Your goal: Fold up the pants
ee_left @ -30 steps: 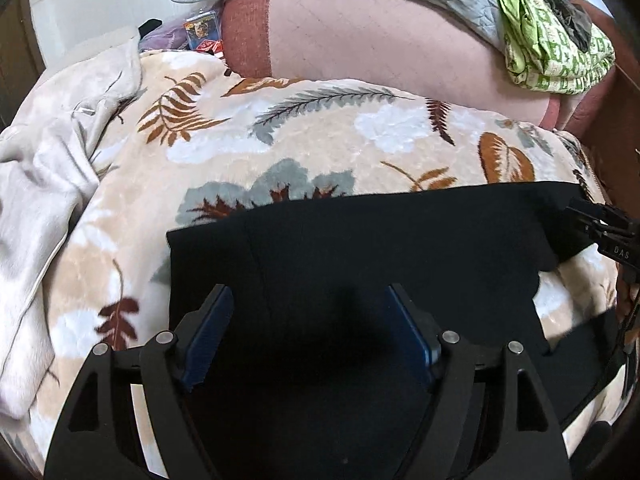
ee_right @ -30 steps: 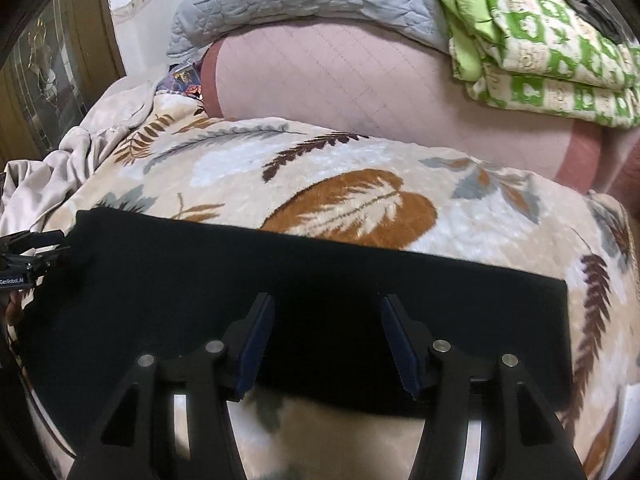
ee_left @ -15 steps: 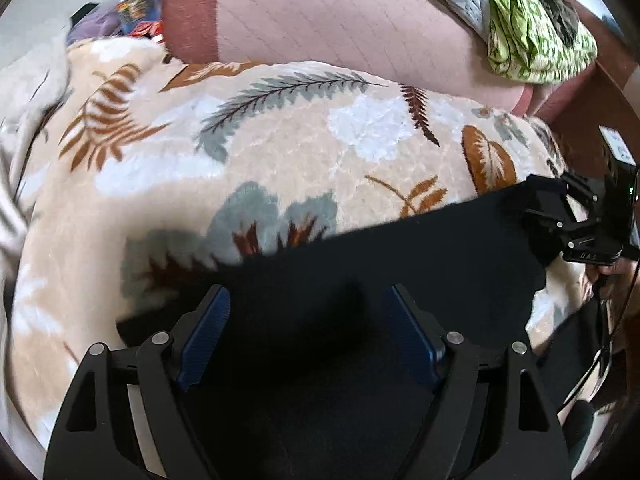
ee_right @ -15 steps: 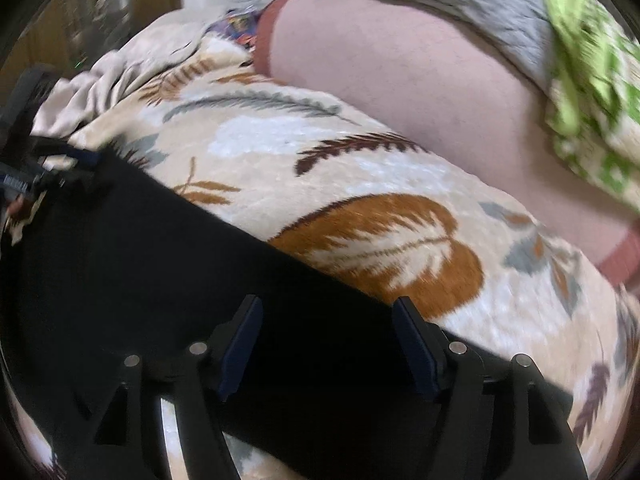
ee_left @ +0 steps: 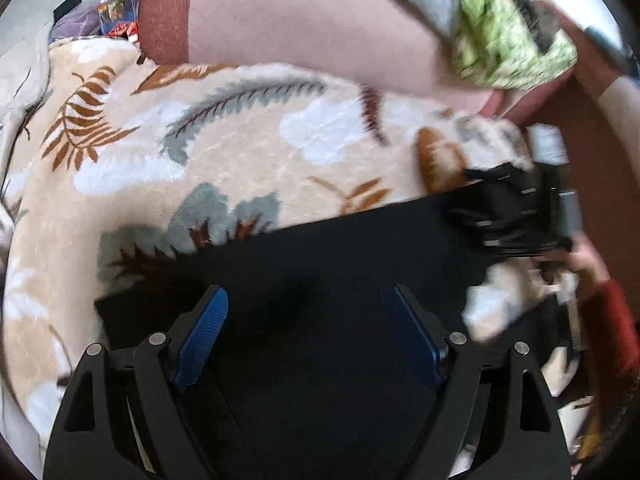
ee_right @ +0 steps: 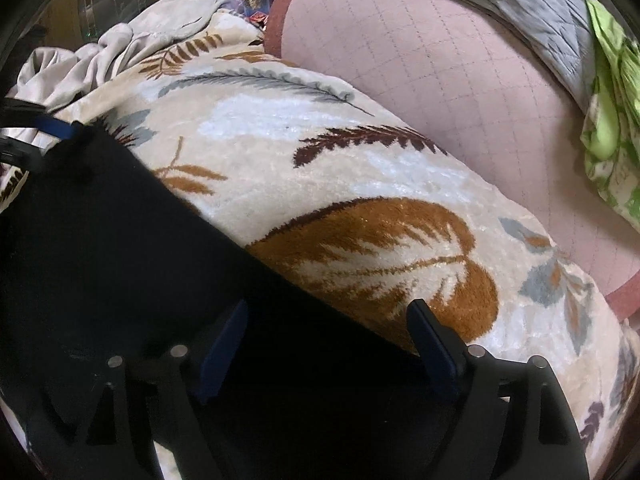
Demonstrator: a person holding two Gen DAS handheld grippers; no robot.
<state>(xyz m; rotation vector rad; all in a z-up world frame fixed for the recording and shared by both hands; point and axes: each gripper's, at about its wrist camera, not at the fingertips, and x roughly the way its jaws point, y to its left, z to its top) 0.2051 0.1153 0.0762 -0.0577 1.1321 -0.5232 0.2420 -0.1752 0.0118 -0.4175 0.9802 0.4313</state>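
While the black pants (ee_left: 328,264) lie flat on the leaf-print blanket (ee_left: 240,128), both my grippers, left (ee_left: 308,328) and right (ee_right: 328,340), have just been opening, grasping nothing; I should re-grip an edge squarely for an even fold.

Black pants (ee_left: 340,320) run off the bottom edge. At right in the left wrist view, the right gripper (ee_left: 512,216) and green-patterned cloth (ee_left: 504,36) are motion-blurred.

Soft indoor light; fisheye-bent edges; right side seemingly motion-blurred.
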